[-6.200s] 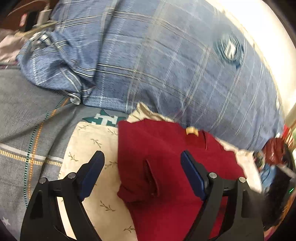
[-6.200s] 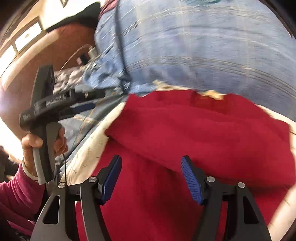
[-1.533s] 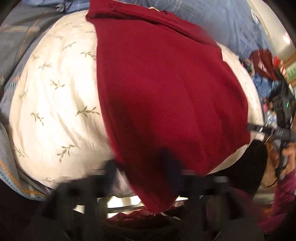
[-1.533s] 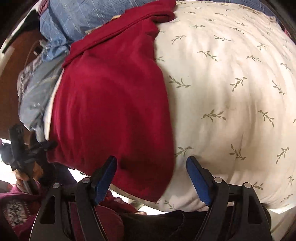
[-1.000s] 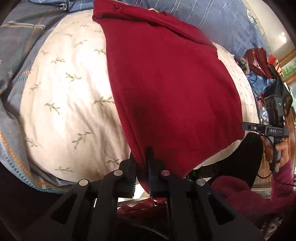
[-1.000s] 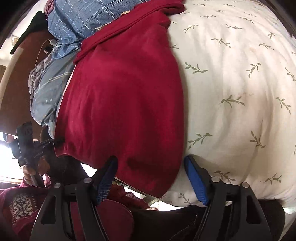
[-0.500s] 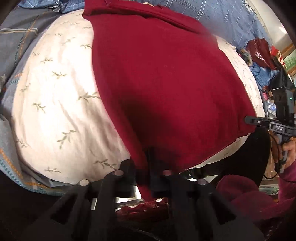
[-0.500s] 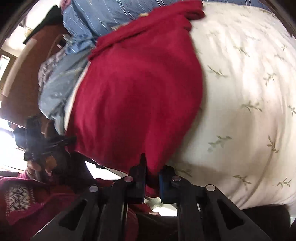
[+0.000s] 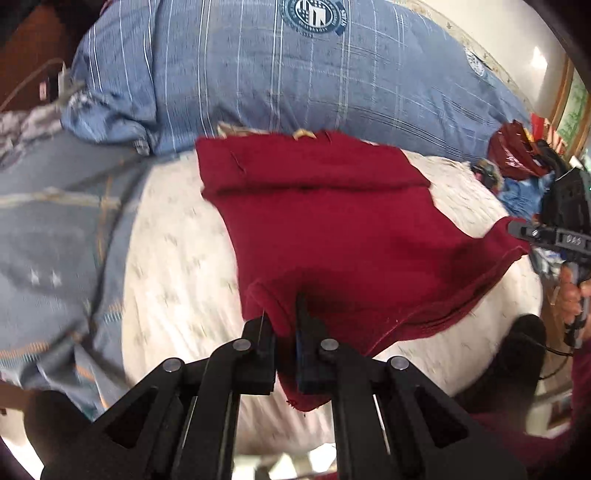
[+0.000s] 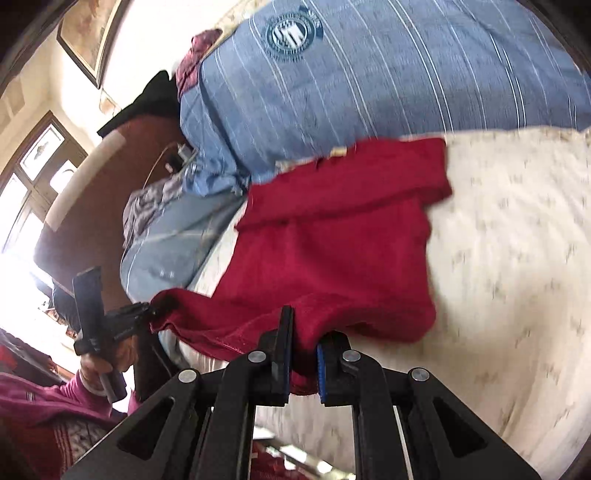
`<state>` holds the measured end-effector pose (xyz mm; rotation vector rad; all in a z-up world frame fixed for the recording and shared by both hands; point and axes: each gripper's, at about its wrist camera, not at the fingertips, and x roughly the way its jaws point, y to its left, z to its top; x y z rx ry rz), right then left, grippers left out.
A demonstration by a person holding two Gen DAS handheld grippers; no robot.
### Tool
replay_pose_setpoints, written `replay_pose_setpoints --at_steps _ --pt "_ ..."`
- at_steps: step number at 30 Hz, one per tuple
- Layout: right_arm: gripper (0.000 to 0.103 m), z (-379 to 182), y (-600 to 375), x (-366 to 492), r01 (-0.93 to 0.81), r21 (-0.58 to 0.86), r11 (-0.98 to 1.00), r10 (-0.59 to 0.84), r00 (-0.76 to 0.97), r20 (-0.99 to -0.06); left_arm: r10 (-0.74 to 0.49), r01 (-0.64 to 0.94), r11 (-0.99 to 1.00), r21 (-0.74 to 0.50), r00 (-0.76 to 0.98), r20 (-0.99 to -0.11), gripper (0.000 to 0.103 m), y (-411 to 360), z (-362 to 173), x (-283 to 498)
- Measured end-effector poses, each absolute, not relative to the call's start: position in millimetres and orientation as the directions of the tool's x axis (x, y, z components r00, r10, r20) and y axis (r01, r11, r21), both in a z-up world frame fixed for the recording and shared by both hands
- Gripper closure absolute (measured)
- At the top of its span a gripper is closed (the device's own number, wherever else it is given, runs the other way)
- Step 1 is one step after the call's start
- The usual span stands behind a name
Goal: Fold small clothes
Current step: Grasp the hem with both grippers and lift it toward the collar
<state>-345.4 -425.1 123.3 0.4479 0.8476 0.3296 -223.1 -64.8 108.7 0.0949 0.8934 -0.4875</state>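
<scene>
Bedding fills both views: a big blue plaid quilt (image 9: 295,74) heaped at the back, and in front of it a cream cushion with a small leaf print (image 9: 177,258) on which the dark red knitted garment (image 9: 332,221) lies. A second ago that garment lay flat, its near hem draped over the cushion's front edge; now both near corners are lifted clear of the cushion and the hem sags in a curve between them, while the collar end still rests against the quilt. The leaf print that was crisp before is smeared with motion.

The left gripper (image 9: 286,332) is clamped on the garment's near left corner, red cloth bunched between its black fingers (image 9: 262,343), much as it was a second ago. The right gripper (image 10: 303,350), whose jaws stood wide on either side of the hem a second ago, has just been closing and now pinches the near right corner, cloth squeezed between its blue pads (image 10: 321,369).

A round navy-and-white crest (image 9: 314,14) is printed on the quilt; its ring lettering is too blurred to read. The side of the right gripper's body carries small pale characters (image 9: 572,240), seen from the left wrist view, that I cannot make out with certainty.
</scene>
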Motion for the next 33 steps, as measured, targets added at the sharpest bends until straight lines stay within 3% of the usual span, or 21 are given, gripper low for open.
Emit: replay_pose_setpoints --at_steps 18,33 --pt "0.094 131.0 -449.6 -235.9 -0.029 0.465 0.885 0.347 0.706 -0.618 -0.317 0.365 0.927 -0.088 0.635 -0.705 0.098 -85.0 116.4 -127.1" --pt "0.094 119.9 -469.1 -137.6 0.055 0.435 0.899 0.259 0.733 -0.629 -0.291 0.301 0.946 -0.116 0.64 -0.711 0.098 -106.1 113.5 -33.2"
